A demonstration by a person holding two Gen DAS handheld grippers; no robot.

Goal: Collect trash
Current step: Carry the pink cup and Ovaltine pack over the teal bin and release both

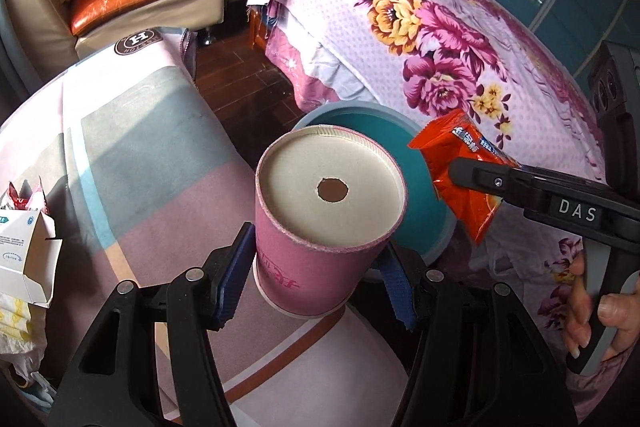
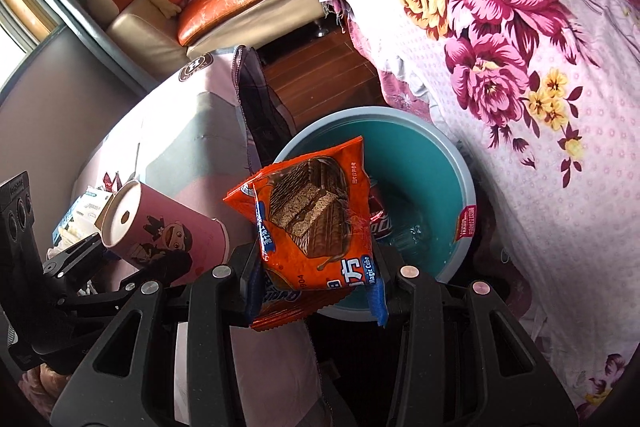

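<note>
We hold the left tool [image 1: 316,267] clamped on the pink paper cup [image 1: 320,223], its blue pads pressing the cup wall from both sides. The cup is gripped near its rim end, so its closed base, with a small round hole in it, faces away from the tool; we judge this keeps any residue inside until release.

We hold the right tool [image 2: 316,287] clamped on the orange snack wrapper [image 2: 312,219]. The pads pinch only the wrapper's lower end, and the rest stands free above them, so it should fall clear once the pads part.

Both items hang over or just beside the teal bin [image 2: 432,155], which stands on the floor between the patterned sheet [image 1: 140,155] on the left and the floral bed cover [image 1: 460,39] on the right. The wrapper is above the bin's near-left rim; the cup sits further left and is not yet over the opening, as we judge it. A red can or bottle [image 2: 380,219] already lies inside the bin.

More litter, including an open white carton [image 1: 28,255], lies at the far left on the sheet, uncollected.
</note>
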